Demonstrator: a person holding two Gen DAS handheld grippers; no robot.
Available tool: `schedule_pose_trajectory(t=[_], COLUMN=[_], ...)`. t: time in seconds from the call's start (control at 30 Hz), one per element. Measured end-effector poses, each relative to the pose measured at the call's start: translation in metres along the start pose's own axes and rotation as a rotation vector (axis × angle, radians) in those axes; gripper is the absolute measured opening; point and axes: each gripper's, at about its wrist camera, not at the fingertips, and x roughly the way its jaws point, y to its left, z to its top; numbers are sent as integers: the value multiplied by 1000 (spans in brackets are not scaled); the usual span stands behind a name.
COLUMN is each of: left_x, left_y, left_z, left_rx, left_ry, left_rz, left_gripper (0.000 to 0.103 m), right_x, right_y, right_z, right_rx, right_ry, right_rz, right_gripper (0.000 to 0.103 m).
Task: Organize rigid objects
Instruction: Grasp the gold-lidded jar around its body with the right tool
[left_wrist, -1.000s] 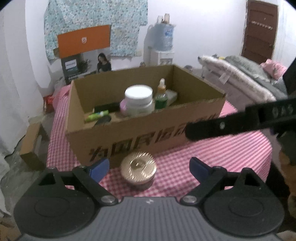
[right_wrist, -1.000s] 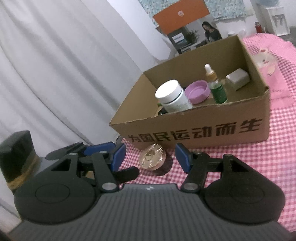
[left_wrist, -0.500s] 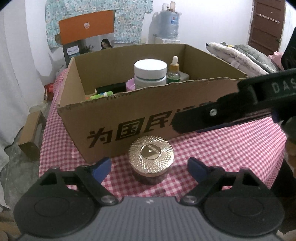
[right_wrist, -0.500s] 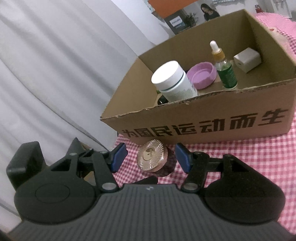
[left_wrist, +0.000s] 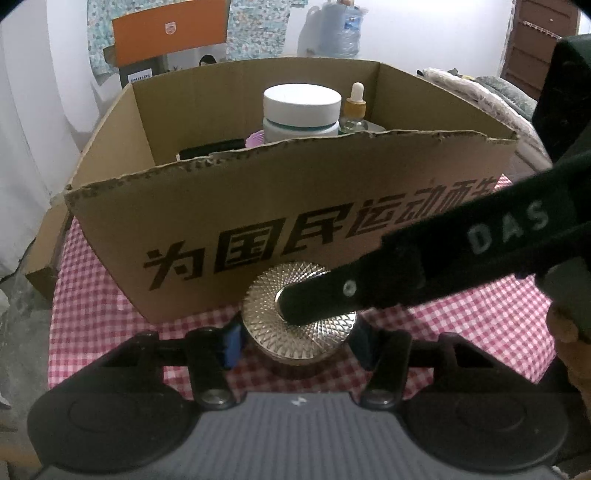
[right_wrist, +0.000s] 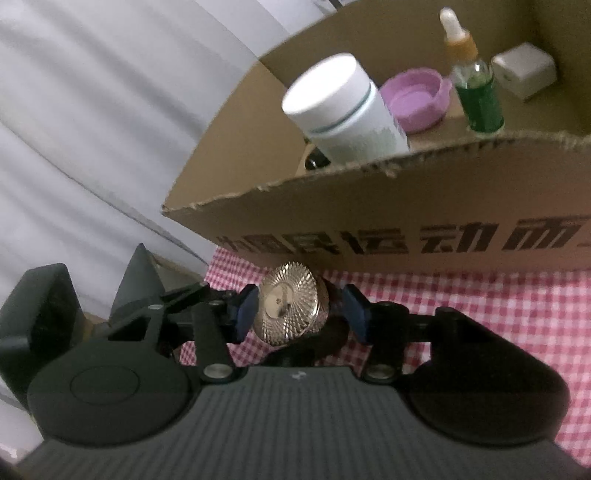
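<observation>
Both tools have dropped toward the gold-lidded jar (left_wrist: 299, 317) since the earlier views, when they hung well above it with their pads far apart; now each one brackets it. That jar stands on the red-checked surface (left_wrist: 461, 325), just in front of the cardboard box (left_wrist: 258, 206), which already holds a white-capped jar (left_wrist: 301, 110), a dropper bottle (left_wrist: 355, 110) and a purple lid (right_wrist: 415, 99). Judging by that, it is the next item bound for the box.

Low around the dark body, the left tool (left_wrist: 295, 343) is closing, its blue pads on either side under the lid; whether they already press on the glass cannot be told. From the right, the right tool (right_wrist: 301, 310) is also closing. Its left pad sits just beside the lid's rim while a clear gap remains at the other pad, so nothing is pinched yet. One of its fingers (left_wrist: 406, 280) crosses over the lid in the left wrist view. Probably one holds the body while the other takes the lid.
</observation>
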Motion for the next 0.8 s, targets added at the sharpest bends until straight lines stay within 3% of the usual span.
schedule_pose_trajectory(t=[0.17,0.47,0.8], left_x=[1,2,14], left_y=[-13,-57,-73], left_z=[0,-2,5], left_rx=[19,129,157], left_ry=[-1,-3,15], left_rz=[-10,-98,-83], left_gripper=[57,57,57], right_x=[-6,-46,-54], right_y=[-3,-22,-36], right_z=[-6,-27,-32], right_rx=[-3,51,92], right_ry=[0,-32,-54], right_rz=[-12,-70,-67], right_gripper=[42,44,46])
